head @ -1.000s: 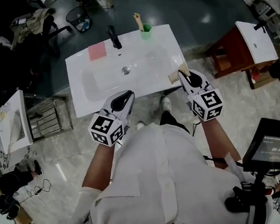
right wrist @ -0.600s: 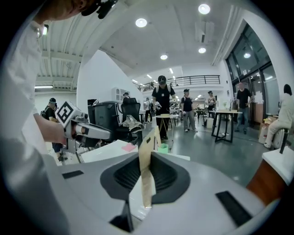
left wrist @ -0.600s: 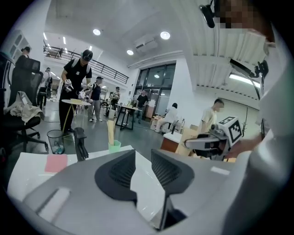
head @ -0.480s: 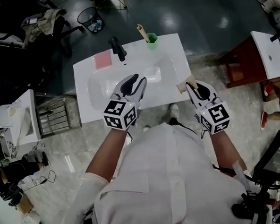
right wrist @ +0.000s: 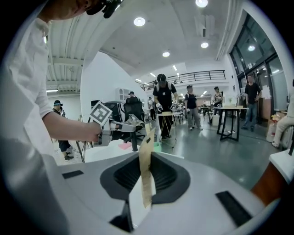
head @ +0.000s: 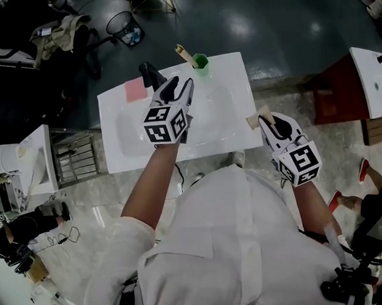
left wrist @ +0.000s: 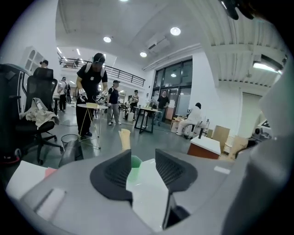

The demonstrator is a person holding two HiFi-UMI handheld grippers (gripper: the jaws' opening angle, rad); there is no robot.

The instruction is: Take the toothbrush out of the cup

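Toothbrush (head: 183,53), tan and flat, leans in green cup (head: 201,63).

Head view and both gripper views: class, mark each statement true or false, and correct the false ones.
1. The green cup stands at the far edge of the white sink. True.
2. The toothbrush lies flat in the basin. False: it stands in the cup, leaning to the picture's left.
3. The right gripper is closed on a flat beige strip. True.
4. The left gripper is clamped on the cup. False: its jaws stand apart, having just been opening, with nothing between them. The cup is still ahead of it.
5. The pink pad lies to the right of the black faucet. False: it lies to the faucet's left in the head view.
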